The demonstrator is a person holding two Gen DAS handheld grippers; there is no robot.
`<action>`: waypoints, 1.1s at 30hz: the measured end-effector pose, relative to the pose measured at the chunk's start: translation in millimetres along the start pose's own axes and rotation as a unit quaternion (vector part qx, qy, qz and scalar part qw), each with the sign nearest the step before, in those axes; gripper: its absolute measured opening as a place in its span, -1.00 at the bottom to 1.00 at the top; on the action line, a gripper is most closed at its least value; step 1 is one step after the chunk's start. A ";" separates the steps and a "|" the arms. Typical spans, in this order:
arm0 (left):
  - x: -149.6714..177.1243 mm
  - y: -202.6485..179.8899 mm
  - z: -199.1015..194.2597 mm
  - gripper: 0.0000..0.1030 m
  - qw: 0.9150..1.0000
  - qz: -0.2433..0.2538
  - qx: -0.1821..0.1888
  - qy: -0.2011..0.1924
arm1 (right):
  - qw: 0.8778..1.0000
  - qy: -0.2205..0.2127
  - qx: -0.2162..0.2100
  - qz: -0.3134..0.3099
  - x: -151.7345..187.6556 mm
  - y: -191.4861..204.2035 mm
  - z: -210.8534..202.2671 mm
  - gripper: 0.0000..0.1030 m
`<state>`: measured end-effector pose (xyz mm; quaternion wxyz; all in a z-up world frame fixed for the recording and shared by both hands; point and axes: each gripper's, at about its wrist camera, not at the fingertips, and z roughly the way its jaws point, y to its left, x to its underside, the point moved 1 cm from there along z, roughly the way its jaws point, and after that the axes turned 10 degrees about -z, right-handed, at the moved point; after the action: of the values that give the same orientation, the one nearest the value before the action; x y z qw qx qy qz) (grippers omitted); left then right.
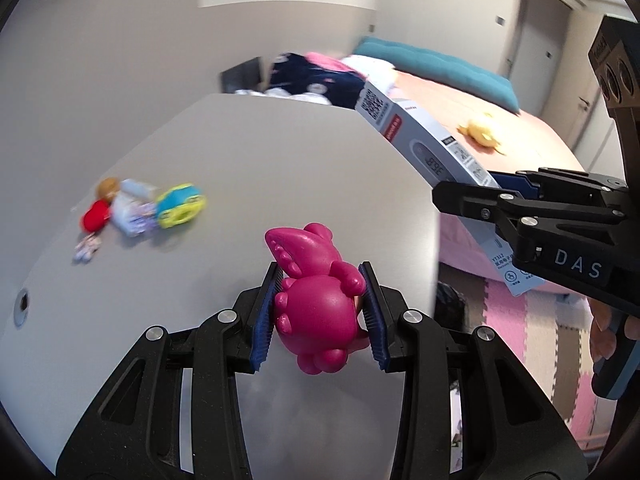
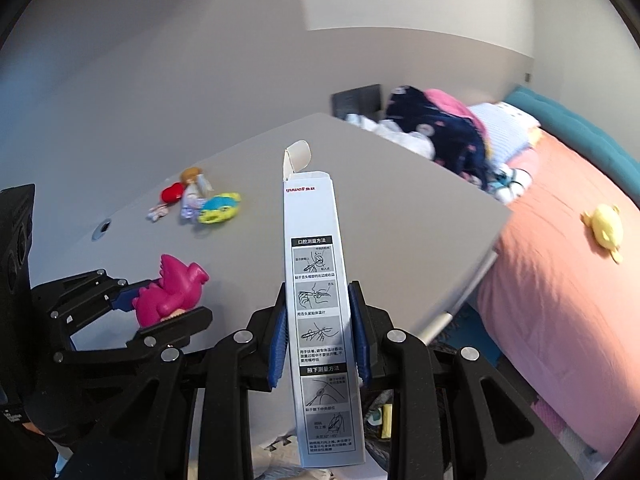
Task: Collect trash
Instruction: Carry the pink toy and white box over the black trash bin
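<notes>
My left gripper (image 1: 320, 312) is shut on a magenta plastic toy animal (image 1: 316, 300), held above the grey table (image 1: 240, 152). In the right wrist view the same toy (image 2: 172, 288) shows at lower left, clamped in the left gripper (image 2: 160, 304). My right gripper (image 2: 318, 332) is shut on a long white thermometer box (image 2: 316, 280) with its top flap open. The box (image 1: 424, 144) crosses the left wrist view at upper right, held by the right gripper (image 1: 492, 188).
A small doll, a red heart and a blue-yellow toy (image 1: 140, 208) lie together on the table's far left. A bed with a pink cover (image 2: 560, 280), a yellow plush (image 2: 604, 230) and heaped clothes (image 2: 432, 136) stands to the right. Pink foam mats (image 1: 520, 320) cover the floor.
</notes>
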<state>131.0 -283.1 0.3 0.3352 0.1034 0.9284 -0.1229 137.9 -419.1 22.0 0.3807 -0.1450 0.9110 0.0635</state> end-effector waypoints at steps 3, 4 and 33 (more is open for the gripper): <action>1.2 -29.3 4.7 -0.25 1.000 0.015 0.014 0.003 | 1.000 -0.001 0.014 0.016 14.1 -20.9 -11.0 -0.43; 2.1 -41.9 7.0 -0.25 1.000 0.023 0.020 0.005 | 1.000 0.000 0.020 0.022 19.7 -29.3 -15.2 -0.43; 24.8 -214.4 67.8 -0.25 0.982 0.160 0.086 0.058 | 0.974 0.007 0.132 0.182 142.3 -204.2 -80.9 -0.43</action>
<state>93.9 -503.9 -32.2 0.2862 0.2857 0.9037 -0.1407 52.0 -662.1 -23.7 0.3722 0.0744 0.9251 0.0104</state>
